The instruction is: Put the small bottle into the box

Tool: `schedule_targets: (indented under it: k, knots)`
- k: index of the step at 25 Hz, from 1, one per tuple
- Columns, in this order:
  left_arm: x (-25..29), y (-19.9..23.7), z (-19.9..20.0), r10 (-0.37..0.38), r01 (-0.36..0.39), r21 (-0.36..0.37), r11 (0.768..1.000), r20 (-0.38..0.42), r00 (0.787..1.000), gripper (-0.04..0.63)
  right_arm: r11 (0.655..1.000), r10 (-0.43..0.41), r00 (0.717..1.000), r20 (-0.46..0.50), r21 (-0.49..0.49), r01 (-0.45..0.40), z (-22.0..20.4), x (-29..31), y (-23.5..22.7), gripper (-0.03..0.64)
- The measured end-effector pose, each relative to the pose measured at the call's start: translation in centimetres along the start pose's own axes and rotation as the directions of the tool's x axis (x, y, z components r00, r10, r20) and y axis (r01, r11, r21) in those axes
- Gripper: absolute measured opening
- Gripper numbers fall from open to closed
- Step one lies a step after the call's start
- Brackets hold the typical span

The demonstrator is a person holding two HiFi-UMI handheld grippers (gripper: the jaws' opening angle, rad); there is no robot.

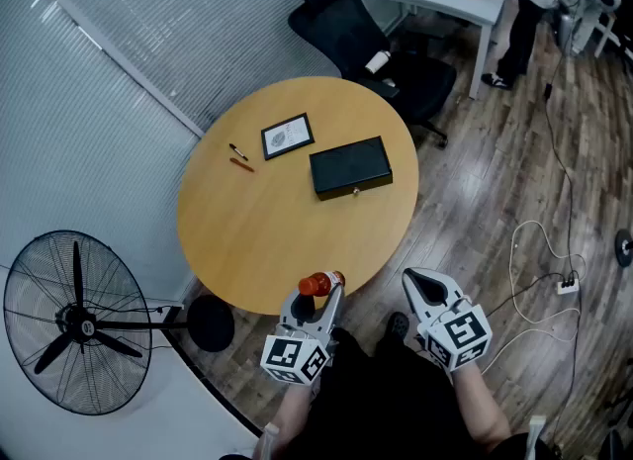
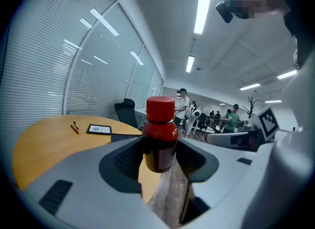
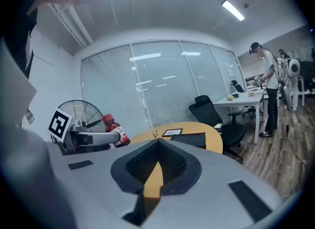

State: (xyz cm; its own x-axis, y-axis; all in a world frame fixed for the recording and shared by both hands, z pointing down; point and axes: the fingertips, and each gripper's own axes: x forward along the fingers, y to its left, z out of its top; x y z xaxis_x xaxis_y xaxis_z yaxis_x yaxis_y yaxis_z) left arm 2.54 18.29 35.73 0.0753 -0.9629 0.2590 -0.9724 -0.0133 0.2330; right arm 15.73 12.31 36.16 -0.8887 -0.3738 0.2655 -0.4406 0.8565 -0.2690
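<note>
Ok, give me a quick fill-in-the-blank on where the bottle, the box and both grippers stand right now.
1. The left gripper is shut on the small bottle, whose cap is ____.
2. The right gripper has its jaws together and holds ____.
3. The box lies on the round table with its lid ____.

Missing words: red; nothing; closed.

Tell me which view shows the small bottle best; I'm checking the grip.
Left gripper view: the small bottle is large, central, upright in the left gripper. Head view shows it small from above; right gripper view, small at the left.
</note>
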Motion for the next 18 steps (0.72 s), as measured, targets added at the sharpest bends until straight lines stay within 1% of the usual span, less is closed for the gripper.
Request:
schedule_targets:
  k: [3,9,18]
  knots:
    - [0.6,-1.3,-0.3,-0.008,0.008,0.005,1.0,0.0,1.0,0.206,1.0,0.0,1.0,0.012,0.002,0.0,-0.2,-0.9,-0.4,0.008]
    - [0.5,-2.9,-0.4,-0.031,0.031,0.038,0.999,-0.017,0.999,0.206,1.0,-0.008,1.0,0.019,0.026,0.007,-1.4,-2.1,-0.9,0.008]
    - [-0.1,-2.2,-0.2,-0.032,0.033,0.046,0.998,-0.022,0.999,0.206,0.998,-0.01,1.0,0.009,0.054,0.009,-2.3,-1.2,-0.4,0.009]
